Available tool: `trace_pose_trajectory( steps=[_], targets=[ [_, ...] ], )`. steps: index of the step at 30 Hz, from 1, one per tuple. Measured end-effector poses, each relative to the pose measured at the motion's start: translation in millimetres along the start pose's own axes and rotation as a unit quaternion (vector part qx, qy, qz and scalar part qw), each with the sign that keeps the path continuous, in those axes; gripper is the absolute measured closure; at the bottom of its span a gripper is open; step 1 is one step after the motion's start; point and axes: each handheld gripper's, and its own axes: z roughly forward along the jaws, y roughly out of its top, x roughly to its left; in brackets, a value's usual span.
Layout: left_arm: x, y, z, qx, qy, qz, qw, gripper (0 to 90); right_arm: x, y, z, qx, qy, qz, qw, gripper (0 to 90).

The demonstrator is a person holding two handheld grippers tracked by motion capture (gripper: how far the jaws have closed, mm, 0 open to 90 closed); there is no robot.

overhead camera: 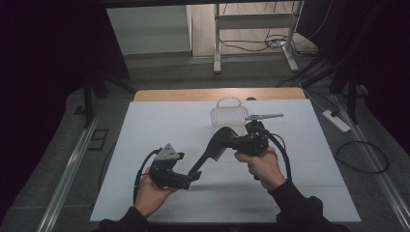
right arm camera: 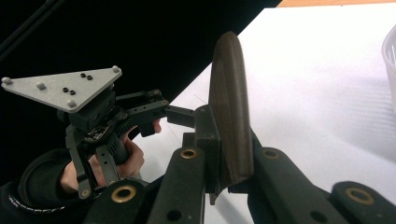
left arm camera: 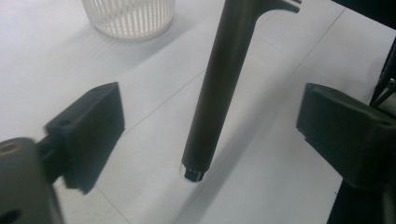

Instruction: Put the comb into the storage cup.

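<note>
A black hairbrush point(overhead camera: 215, 145) hangs slanted above the white table point(overhead camera: 159, 125). My right gripper point(overhead camera: 237, 142) is shut on its head, and in the right gripper view the dark curved head point(right arm camera: 229, 107) stands pinched between that gripper's point(right arm camera: 226, 158) jaws. My left gripper point(overhead camera: 193, 176) sits at the handle's lower end. In the left gripper view the round handle point(left arm camera: 219, 88) passes between the wide-open pads point(left arm camera: 88, 130) of the left gripper point(left arm camera: 210, 135), touching neither. The left gripper's fingers point(right arm camera: 180, 115) also appear in the right gripper view, under its grey plate.
A white slatted basket point(overhead camera: 227, 116) stands at the back middle of the table, just beyond the right gripper, and shows as a ribbed tub point(left arm camera: 128, 16) in the left gripper view. Cables and a power strip point(overhead camera: 336, 121) lie on the floor to the right.
</note>
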Motion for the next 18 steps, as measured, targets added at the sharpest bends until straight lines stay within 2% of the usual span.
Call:
trace_pose_trajectory(
  steps=[5, 8, 12, 18],
  targets=[
    [1.8, -2.4, -4.0, 0.008, -0.019, -0.006, 0.9998, 6.7, -0.8, 1.2, -2.9, -0.006, -0.001, -0.006, 1.0, 85.9],
    [2.8, -4.3, -6.5, 0.015, -0.016, -0.005, 0.9997, 5.0, -1.3, 2.1, -5.7, -0.012, -0.005, -0.009, 0.9999, 85.9],
    [5.9, -5.8, -10.6, 0.013, -0.02, -0.013, 0.9996, 4.1, -1.3, 3.5, -10.1, -0.021, -0.014, -0.011, 0.9996, 85.9],
    [13.0, -9.0, -20.2, 0.007, -0.014, -0.025, 0.9996, 3.2, 0.0, 6.0, -15.0, -0.029, -0.025, -0.021, 0.9991, 85.9]
  ],
)
